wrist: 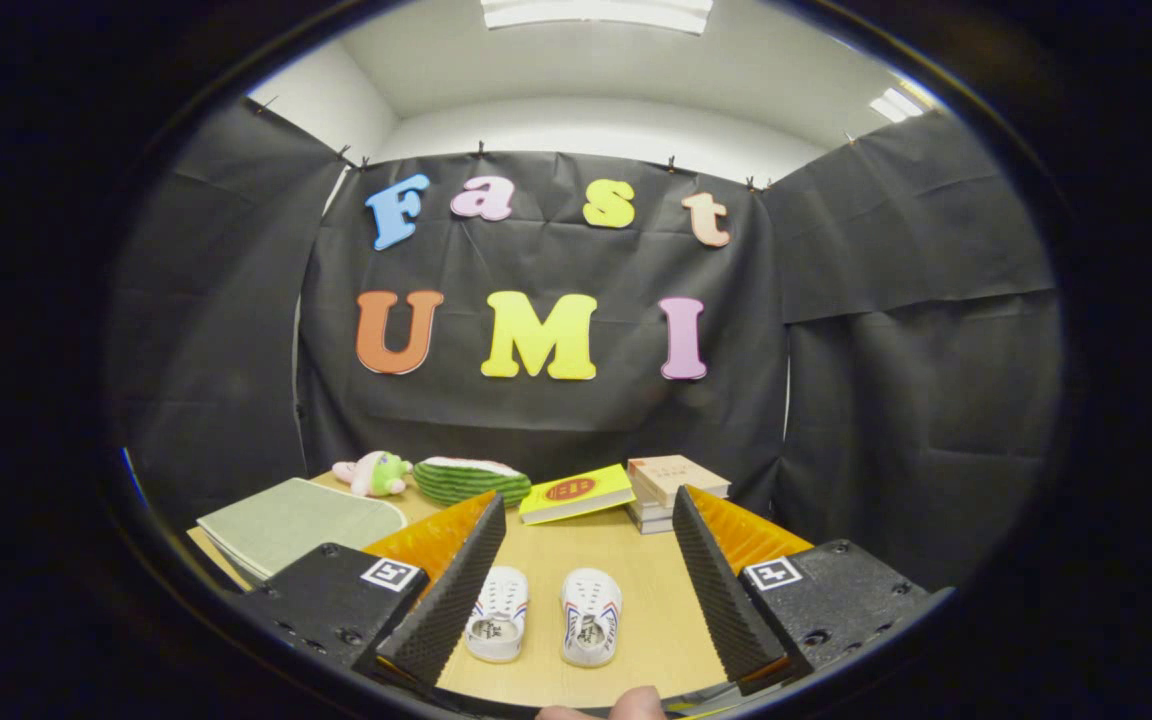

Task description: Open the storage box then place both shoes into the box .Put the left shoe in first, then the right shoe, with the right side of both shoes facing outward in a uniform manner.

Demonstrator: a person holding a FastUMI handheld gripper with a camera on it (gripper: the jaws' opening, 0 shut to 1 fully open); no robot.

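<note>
My hand-held gripper (584, 590) hangs wide open above the desk (656, 610), holding nothing. Two white shoes (546, 615) lie side by side between my fingers. Beyond them: one yellow book (576, 492), one book stack (671, 490), one watermelon plush (471, 480), one green mat (296, 525).

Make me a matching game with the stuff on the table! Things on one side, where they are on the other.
Things:
1. pair of small white shoes
2. yellow book with a red oval
3. green striped watermelon-slice plush
4. flat grey-green folded cloth

Places:
A. beside the pink and green plush toy
B. between the open gripper fingers
C. leaning against the stack of books
D. near the table's front corner, beyond one gripper finger

Pairs: 1-B, 2-C, 3-A, 4-D
</note>
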